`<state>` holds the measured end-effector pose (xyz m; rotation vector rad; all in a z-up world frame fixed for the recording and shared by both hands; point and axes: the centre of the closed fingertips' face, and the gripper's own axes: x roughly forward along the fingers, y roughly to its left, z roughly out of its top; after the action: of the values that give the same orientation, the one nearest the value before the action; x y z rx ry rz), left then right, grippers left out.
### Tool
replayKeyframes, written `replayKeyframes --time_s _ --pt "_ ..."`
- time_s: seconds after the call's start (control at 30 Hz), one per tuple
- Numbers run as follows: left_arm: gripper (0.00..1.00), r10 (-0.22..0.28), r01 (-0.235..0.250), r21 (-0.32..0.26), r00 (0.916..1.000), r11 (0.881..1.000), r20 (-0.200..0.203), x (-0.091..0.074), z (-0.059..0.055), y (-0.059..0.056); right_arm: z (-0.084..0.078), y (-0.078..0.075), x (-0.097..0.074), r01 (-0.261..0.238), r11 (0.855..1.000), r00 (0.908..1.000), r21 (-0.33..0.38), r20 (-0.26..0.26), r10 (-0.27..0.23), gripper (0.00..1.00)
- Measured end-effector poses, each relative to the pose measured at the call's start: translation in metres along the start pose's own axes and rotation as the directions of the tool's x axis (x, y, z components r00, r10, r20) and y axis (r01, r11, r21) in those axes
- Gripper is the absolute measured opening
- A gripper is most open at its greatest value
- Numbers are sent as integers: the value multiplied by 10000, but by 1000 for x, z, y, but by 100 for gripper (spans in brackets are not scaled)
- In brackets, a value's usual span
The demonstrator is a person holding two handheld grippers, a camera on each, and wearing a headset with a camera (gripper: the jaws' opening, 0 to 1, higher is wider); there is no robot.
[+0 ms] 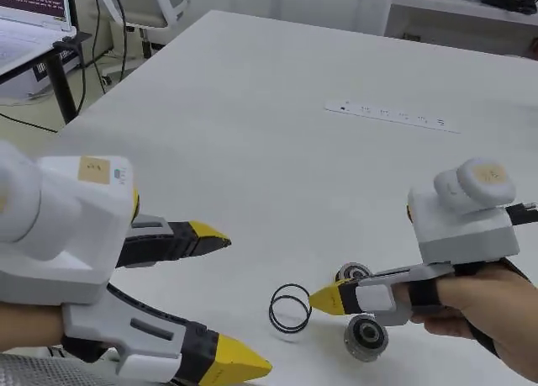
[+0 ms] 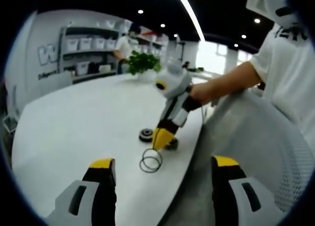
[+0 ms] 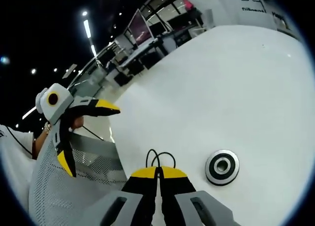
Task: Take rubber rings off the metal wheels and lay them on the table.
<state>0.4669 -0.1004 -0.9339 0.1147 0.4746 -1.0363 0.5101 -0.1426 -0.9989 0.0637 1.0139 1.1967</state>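
two rings lie on the table, wheels just beside them; right gripper, jaws closed together, points at the rings; left gripper gapes wide nearby.

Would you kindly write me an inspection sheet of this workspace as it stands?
Surface: white table, mostly bare.
Job's things: two rings lying overlapped on the table; two wheels beside them.
Clutter: power strip at the far side.
Grippers: left gripper open, apart from the rings; right gripper shut, tip at the rings.
Cables: black cables hanging beyond the table's far left edge.
Surroundings: laptop, shelves, plant.
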Motion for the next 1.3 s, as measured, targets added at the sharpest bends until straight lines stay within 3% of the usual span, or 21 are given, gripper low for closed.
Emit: replayKeyframes --time_s 0.27,0.4,0.73,1.17,1.3 --pt "80 143 -143 -13 9998 9999 -129 -1 -3 3 0 -7 6 -2 9979 9998 655 203 -12 0" --pt "79 249 -249 -49 9997 9997 -67 -1 -2 5 -3 -7 8 85 9986 10000 521 29 -87 0" --pt "79 143 -144 -63 9997 9999 -198 0 -5 2 4 -1 5 -319 9962 9990 812 352 291 0" --pt "78 165 -170 -163 9995 9997 -259 -1 -7 3 -6 0 12 -255 9961 9997 850 5 255 0" --pt "78 180 -185 -175 9995 9997 -264 -1 -7 3 -5 4 11 -462 9945 9989 938 35 460 0"
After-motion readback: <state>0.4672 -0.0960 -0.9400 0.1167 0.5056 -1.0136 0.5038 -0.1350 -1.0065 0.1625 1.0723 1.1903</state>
